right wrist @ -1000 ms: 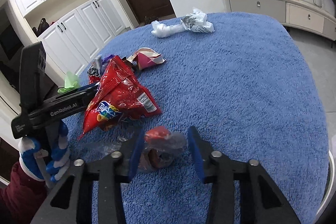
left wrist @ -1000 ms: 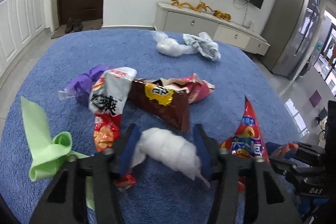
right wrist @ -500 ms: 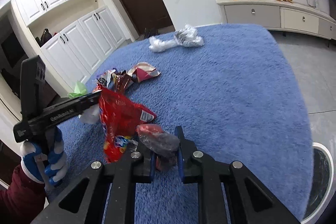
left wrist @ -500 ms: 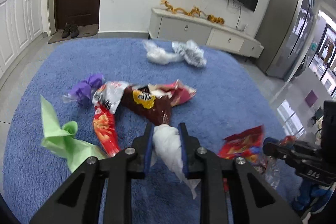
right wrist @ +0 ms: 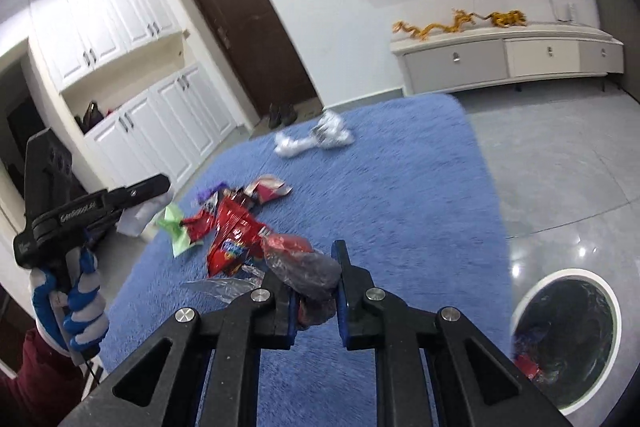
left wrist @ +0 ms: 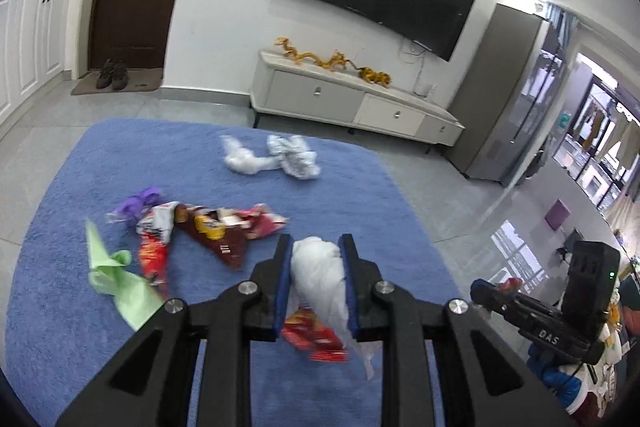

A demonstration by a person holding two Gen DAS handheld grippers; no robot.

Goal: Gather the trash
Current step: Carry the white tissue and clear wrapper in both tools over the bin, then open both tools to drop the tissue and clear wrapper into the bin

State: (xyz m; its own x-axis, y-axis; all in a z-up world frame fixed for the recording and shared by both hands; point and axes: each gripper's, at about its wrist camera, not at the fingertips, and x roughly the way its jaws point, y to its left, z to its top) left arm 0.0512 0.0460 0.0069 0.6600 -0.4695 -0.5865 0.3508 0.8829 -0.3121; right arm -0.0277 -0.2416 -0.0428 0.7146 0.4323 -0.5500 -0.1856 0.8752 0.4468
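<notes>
Your left gripper [left wrist: 316, 247] is clamped on a white wad [left wrist: 320, 275]; it fills the gap between the blue pads [left wrist: 282, 283], centre-bottom of the left view, with a tail hanging out lower right. A red wrapper [left wrist: 310, 337] shows just under it on the blue rug [left wrist: 60, 227].

Your right gripper [right wrist: 314, 279] is clamped on a clear bag [right wrist: 308, 269] with something red and dark inside, centre-bottom of the right view. The bag bulges up and left past the pads.

Remaining trash on the rug, left view:
- brown chip bag [left wrist: 218, 237] mid-frame, pink wrapper [left wrist: 260, 223] touching its right side
- red-white wrapper [left wrist: 154, 243] to its left, purple scrap [left wrist: 138, 203] above that
- green bag [left wrist: 120, 287] at left
- two white crumpled bags [left wrist: 272, 159] near the rug's far edge, well apart from the pile

Right view: white-rimmed bin [right wrist: 564, 339] at lower right, on the grey floor beside the rug, some trash inside. Your gloved left hand [right wrist: 68, 303] is at the left edge of that frame.
</notes>
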